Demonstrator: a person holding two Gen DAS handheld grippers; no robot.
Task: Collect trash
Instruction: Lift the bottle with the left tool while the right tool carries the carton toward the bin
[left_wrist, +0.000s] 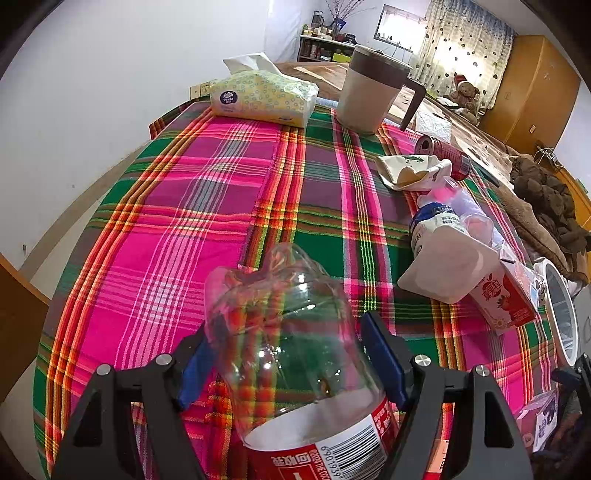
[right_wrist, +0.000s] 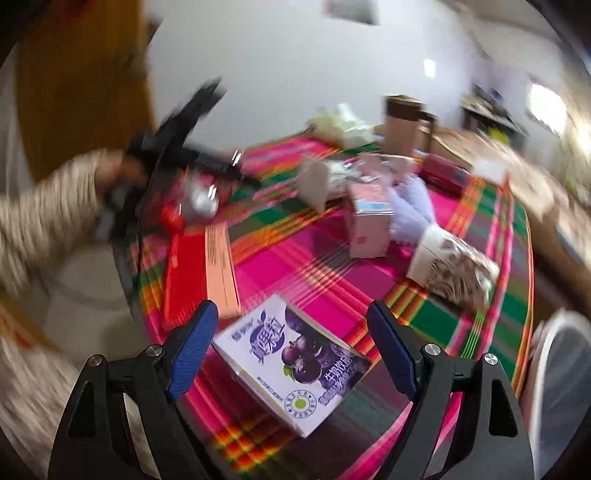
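We hold the left gripper (left_wrist: 286, 363) with its blue pads pinching an empty clear plastic bottle (left_wrist: 295, 354) by its shoulder, base pointing forward and raised above the plaid tablecloth (left_wrist: 192, 206), a carrying grip, we judge, for taking it to the white bin (left_wrist: 561, 314) at the table's right edge. The right gripper (right_wrist: 291, 350) is spread wide with a purple grape-milk carton (right_wrist: 291, 363) lying flat between its fingers, apparently untouched. The bottle looks crumpled, red-labelled with a barcode; the right view is motion-blurred.
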